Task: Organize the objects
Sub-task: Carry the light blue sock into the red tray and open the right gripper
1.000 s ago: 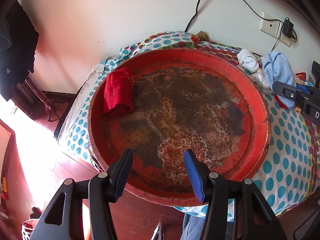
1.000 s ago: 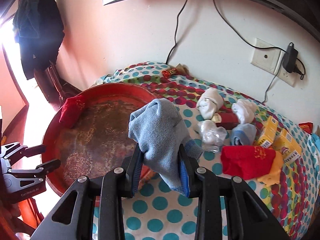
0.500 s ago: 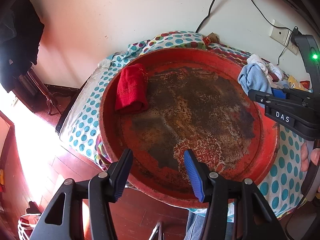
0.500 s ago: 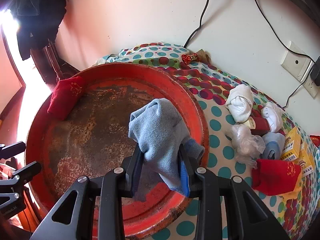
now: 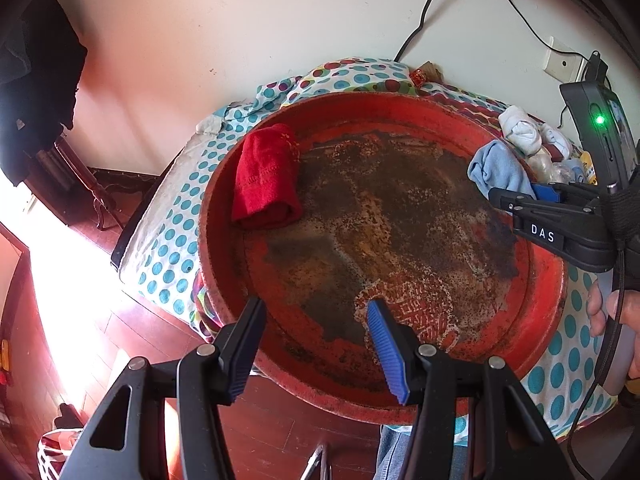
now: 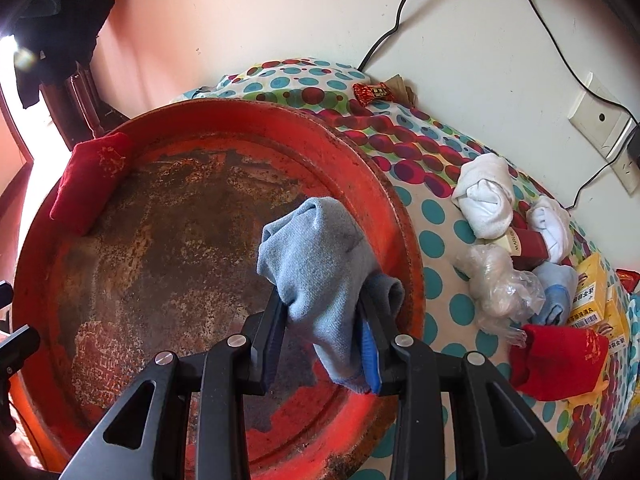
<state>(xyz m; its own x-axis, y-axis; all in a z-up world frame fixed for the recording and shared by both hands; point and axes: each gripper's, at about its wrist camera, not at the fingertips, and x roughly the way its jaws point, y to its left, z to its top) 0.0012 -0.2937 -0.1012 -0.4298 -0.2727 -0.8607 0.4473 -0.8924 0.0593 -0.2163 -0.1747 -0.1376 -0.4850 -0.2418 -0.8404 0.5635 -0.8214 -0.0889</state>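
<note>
A wide red tray (image 6: 404,216), its floor worn and rusty, lies on the polka-dot tabletop (image 6: 440,240) under both sets of jaws. A folded red cloth (image 5: 266,182) rests inside the tray, well ahead of the left gripper (image 5: 316,344), whose jaws stand open and empty above the near rim. The right gripper (image 6: 320,332) has its jaws clamped on a light blue sock (image 6: 320,256), held above the tray's right side. Right of those jaws lie white socks (image 6: 486,200).
</note>
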